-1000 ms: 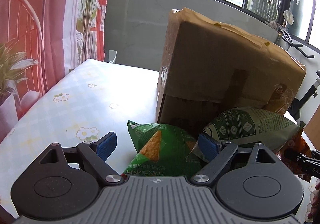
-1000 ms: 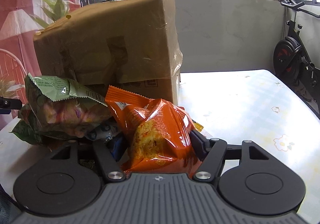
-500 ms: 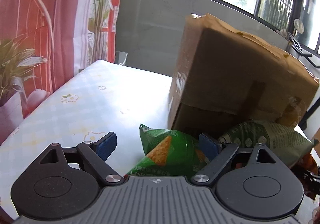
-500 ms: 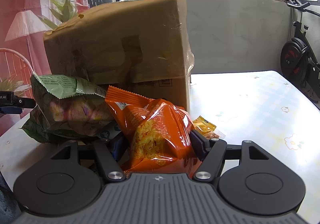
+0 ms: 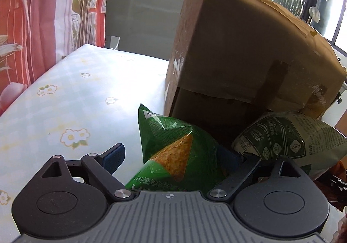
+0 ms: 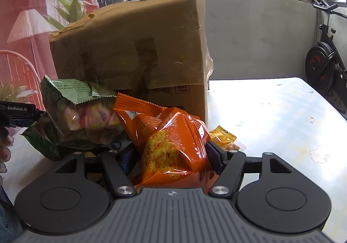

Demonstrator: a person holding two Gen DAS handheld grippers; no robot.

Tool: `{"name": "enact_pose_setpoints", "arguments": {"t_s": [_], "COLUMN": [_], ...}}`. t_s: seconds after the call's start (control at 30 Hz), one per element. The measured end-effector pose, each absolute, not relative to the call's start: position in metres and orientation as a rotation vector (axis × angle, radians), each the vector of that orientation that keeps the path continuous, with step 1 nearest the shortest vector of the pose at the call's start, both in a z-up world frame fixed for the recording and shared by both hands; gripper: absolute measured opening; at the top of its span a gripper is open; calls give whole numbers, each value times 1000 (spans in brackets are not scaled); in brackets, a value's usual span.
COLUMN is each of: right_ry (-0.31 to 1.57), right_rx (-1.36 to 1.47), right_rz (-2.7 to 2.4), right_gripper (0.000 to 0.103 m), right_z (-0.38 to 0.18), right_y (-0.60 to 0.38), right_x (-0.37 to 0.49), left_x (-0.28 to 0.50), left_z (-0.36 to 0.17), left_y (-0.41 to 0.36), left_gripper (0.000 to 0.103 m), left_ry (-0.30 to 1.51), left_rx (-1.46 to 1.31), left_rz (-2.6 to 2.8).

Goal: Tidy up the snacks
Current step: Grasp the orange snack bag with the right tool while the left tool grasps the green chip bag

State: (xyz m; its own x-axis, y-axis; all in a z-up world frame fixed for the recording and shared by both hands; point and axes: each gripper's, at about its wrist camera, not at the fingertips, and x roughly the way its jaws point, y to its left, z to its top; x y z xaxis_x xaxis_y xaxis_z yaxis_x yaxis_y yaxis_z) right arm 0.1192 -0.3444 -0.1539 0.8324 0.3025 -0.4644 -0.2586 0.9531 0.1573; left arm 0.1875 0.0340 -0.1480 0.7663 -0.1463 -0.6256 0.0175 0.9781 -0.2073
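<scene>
Between the widening fingers of the left gripper (image 5: 175,157), the green bag (image 5: 173,151) is lying loose; the right gripper (image 6: 173,156) is clamping the orange bag (image 6: 173,145), the cardboard box (image 6: 134,52) just beyond. Next, probably a squeeze on green.

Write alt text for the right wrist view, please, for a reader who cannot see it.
The right tool grips an orange snack bag in front of a taped cardboard box on a flowered tablecloth. A pale green snack bag lies left of it, a small yellow packet right.
</scene>
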Motion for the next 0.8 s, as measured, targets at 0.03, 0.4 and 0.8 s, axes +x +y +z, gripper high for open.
{"name": "enact_pose_setpoints", "arguments": {"t_s": [0.03,0.4,0.8], "right_ry": [507,500,481], "right_rx": [88,84,87], "right_rz": [300,304,288], "right_gripper": [68,68,68], "right_z": [-154,-153,-151], "right_y": [-344,-345,-345], "right_x": [119,117,112], "left_x": [186,174,137], "left_z": [-150,-158,-123], "left_y": [33,23,48], "left_gripper": [94,79,77], "left_ry": [696,685,577], "left_rx": [-205,-200,-225], "left_rz": [-97,-174,-51]}}
